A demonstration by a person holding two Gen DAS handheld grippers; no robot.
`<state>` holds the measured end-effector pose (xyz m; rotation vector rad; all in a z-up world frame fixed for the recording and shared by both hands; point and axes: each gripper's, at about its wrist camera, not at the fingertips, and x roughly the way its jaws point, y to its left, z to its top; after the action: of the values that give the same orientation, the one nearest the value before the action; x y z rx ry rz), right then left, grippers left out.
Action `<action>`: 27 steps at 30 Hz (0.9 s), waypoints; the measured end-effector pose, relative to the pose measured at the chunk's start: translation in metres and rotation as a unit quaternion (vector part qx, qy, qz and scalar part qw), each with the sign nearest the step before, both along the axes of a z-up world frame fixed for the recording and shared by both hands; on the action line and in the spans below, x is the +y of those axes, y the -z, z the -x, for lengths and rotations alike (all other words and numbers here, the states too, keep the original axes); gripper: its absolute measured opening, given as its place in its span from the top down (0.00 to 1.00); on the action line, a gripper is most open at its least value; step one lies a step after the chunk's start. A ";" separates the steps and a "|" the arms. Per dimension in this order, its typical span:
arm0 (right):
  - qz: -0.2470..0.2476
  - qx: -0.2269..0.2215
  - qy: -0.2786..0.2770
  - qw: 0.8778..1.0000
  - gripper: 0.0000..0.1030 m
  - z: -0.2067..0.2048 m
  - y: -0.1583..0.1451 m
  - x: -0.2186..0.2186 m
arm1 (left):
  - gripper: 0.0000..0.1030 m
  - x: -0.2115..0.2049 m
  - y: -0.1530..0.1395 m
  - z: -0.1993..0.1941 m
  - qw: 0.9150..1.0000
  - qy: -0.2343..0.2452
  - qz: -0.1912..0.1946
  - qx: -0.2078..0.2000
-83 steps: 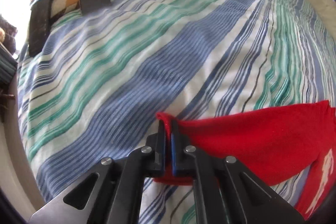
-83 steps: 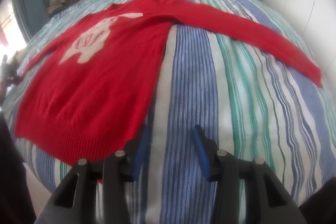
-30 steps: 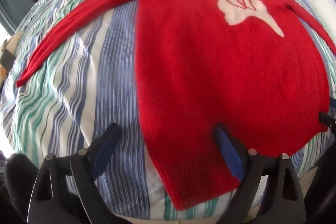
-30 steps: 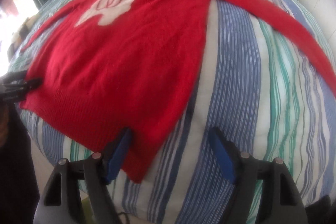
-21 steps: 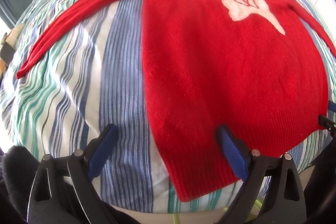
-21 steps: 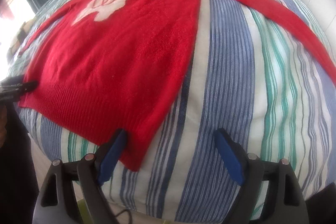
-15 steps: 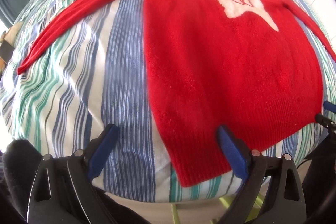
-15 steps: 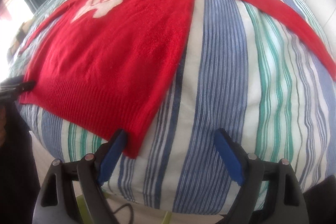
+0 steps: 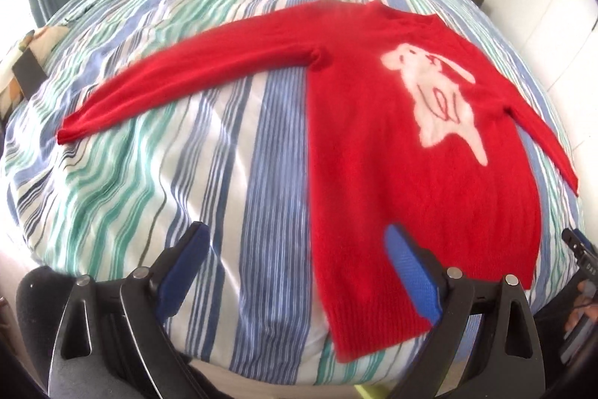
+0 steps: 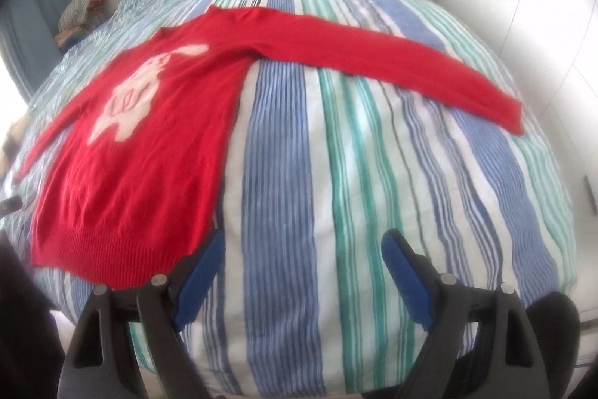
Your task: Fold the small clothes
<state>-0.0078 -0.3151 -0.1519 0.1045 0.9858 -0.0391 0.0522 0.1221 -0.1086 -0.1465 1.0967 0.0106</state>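
Red sweater [image 9: 392, 156], one, on bedspread [image 9: 157, 174]

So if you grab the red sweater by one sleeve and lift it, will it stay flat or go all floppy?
Probably floppy: the red sweater lies limp, following the striped bedspread. Its long sleeve would likely rise first, the body dangling after. The fuzzy knit looks grippy, not slippery.

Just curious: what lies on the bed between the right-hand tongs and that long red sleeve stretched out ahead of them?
Only bare striped bedcover lies between the right tongs and the sleeve, in the right wrist view.
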 end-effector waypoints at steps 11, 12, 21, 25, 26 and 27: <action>-0.013 -0.046 0.060 0.997 0.18 -0.009 0.008 -0.017 | 0.06 0.001 0.062 -0.034 0.998 -0.023 -0.028 0.046; -0.012 -0.046 0.061 0.997 0.18 -0.012 0.011 -0.015 | 0.05 -0.001 0.062 -0.034 0.998 -0.022 -0.034 0.044; -0.052 -0.008 0.082 0.995 0.18 -0.022 0.041 -0.021 | 0.00 -0.003 0.066 -0.031 0.998 -0.018 -0.036 0.043; -0.046 -0.004 0.077 0.996 0.15 -0.023 0.044 -0.018 | 0.00 -0.006 0.069 -0.033 0.998 -0.017 -0.043 0.037; -0.042 -0.001 0.075 0.996 0.13 -0.024 0.045 -0.016 | 0.00 -0.007 0.070 -0.033 0.998 -0.015 -0.043 0.034; -0.036 0.000 0.072 0.997 0.12 -0.024 0.046 -0.014 | 0.00 -0.006 0.070 -0.033 0.998 -0.012 -0.043 0.033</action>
<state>0.0165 -0.3288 -0.1983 0.2427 0.9788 -0.1360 0.0855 0.1158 -0.1789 -0.0831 1.1585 0.0848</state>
